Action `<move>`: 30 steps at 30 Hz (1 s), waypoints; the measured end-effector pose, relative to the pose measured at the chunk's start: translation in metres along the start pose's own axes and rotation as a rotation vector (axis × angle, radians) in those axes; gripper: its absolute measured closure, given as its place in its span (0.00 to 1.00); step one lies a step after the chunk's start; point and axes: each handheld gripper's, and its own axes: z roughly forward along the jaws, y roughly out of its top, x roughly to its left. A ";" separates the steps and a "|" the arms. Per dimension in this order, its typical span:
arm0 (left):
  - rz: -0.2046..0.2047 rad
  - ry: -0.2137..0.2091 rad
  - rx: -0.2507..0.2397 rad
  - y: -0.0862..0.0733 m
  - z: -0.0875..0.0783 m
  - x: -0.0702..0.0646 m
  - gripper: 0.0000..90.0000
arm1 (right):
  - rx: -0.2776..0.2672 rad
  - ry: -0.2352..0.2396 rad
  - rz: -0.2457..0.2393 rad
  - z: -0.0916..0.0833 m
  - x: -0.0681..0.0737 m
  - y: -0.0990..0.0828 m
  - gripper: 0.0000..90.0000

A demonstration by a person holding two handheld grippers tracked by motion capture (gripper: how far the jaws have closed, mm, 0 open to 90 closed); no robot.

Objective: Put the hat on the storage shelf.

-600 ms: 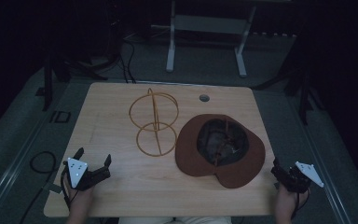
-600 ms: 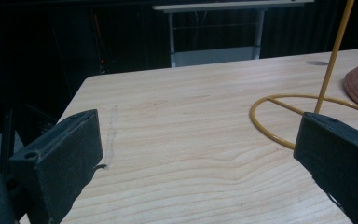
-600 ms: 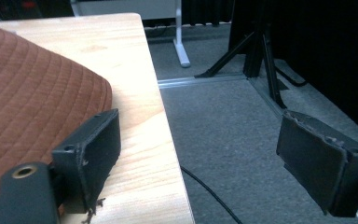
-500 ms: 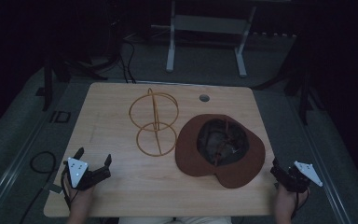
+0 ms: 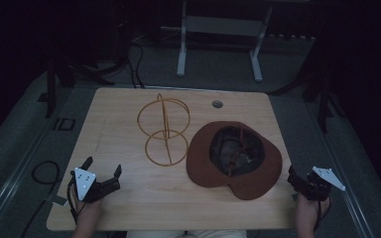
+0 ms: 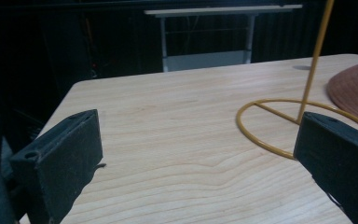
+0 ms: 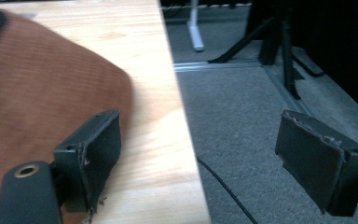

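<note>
Both the left gripper (image 5: 101, 171) and right gripper (image 5: 297, 179) are being held wide open, gripping nothing, over the tabletop (image 5: 129, 198); the brown hat (image 5: 203, 158) is seemingly lying upside down beside the wire stand (image 5: 164, 130)

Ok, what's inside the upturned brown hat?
The brown hat lies crown down, so its dark lining shows, with a thin strap or cord running across the hollow. The light is too dim to tell anything more. The table under it is covered.

Dim room, dark surround; table (image 5: 129, 198) lit evenly from above, soft shadows. Gripper views slightly blurry up close.
</note>
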 end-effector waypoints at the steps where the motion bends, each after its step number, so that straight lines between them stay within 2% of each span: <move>1: -0.002 -0.002 -0.002 0.000 0.000 0.000 0.02 | 0.023 0.022 -0.038 -0.003 0.005 0.010 0.16; 2: -0.004 0.003 0.005 0.001 0.000 -0.001 0.02 | 0.023 0.022 -0.038 -0.003 0.005 0.010 0.16; 3: 0.009 0.018 0.026 0.001 0.000 -0.001 0.03 | 0.042 0.064 -0.043 -0.007 0.011 0.020 0.15; 4: 0.015 0.019 0.030 0.001 0.000 -0.002 0.03 | 0.042 0.064 -0.043 -0.007 0.011 0.020 0.15; 5: 0.017 0.014 0.036 0.001 0.001 -0.002 0.04 | 0.050 0.105 -0.044 -0.010 0.018 0.029 0.15; 6: 0.026 0.018 0.045 0.001 0.001 -0.003 0.04 | 0.050 0.105 -0.044 -0.010 0.018 0.029 0.15; 8: 0.048 0.031 0.060 0.001 0.002 -0.005 0.04 | 0.040 0.150 -0.049 -0.014 0.026 0.037 0.15; 10: 0.039 0.018 0.054 0.002 0.001 -0.007 0.04 | 0.035 0.166 -0.066 -0.015 0.035 0.045 0.14; 11: 0.039 0.017 0.058 0.002 0.001 -0.007 0.04 | 0.060 0.167 -0.072 -0.012 0.045 0.053 0.15; 12: 0.041 0.015 0.054 0.003 0.001 -0.008 0.04 | 0.060 0.167 -0.072 -0.012 0.045 0.053 0.15; 14: 0.030 0.008 0.051 0.004 0.000 -0.009 0.04 | 0.065 0.216 -0.080 -0.007 0.057 0.061 0.13; 15: 0.026 0.011 0.049 0.004 -0.001 -0.009 0.04 | 0.065 0.216 -0.080 -0.007 0.057 0.061 0.13; 16: 0.018 0.010 0.047 0.004 -0.001 -0.009 0.04 | 0.054 0.256 -0.097 -0.005 0.067 0.065 0.13; 17: 0.016 0.009 0.052 0.005 -0.001 -0.009 0.04 | 0.054 0.256 -0.097 -0.005 0.067 0.065 0.13; 18: 0.015 0.013 0.053 0.004 -0.001 -0.009 0.04 | 0.050 0.265 -0.123 -0.001 0.078 0.069 0.13; 20: 0.008 0.006 0.061 0.004 0.000 -0.009 0.04 | 0.054 0.267 -0.135 0.001 0.083 0.071 0.14; 21: 0.004 0.006 0.061 0.003 0.000 -0.009 0.04 | 0.081 0.280 -0.157 0.009 0.092 0.074 0.17; 23: 0.003 0.003 0.063 0.004 0.000 -0.010 0.04 | 0.106 0.266 -0.185 0.018 0.100 0.076 0.24; 24: 0.005 0.002 0.061 0.004 0.000 -0.010 0.04 | 0.106 0.266 -0.185 0.018 0.100 0.076 0.24; 26: 0.007 -0.001 0.063 0.004 0.000 -0.011 0.04 | 0.150 0.249 -0.217 0.033 0.107 0.077 0.28; 28: -0.008 -0.018 0.074 0.004 0.000 -0.012 0.04 | 0.168 0.254 -0.219 0.039 0.110 0.077 0.31; 29: -0.011 -0.022 0.080 0.004 0.000 -0.013 0.04 | 0.208 0.249 -0.251 0.050 0.116 0.075 0.34; 30: -0.010 -0.023 0.085 0.005 0.000 -0.014 0.04 | 0.208 0.249 -0.251 0.050 0.116 0.075 0.34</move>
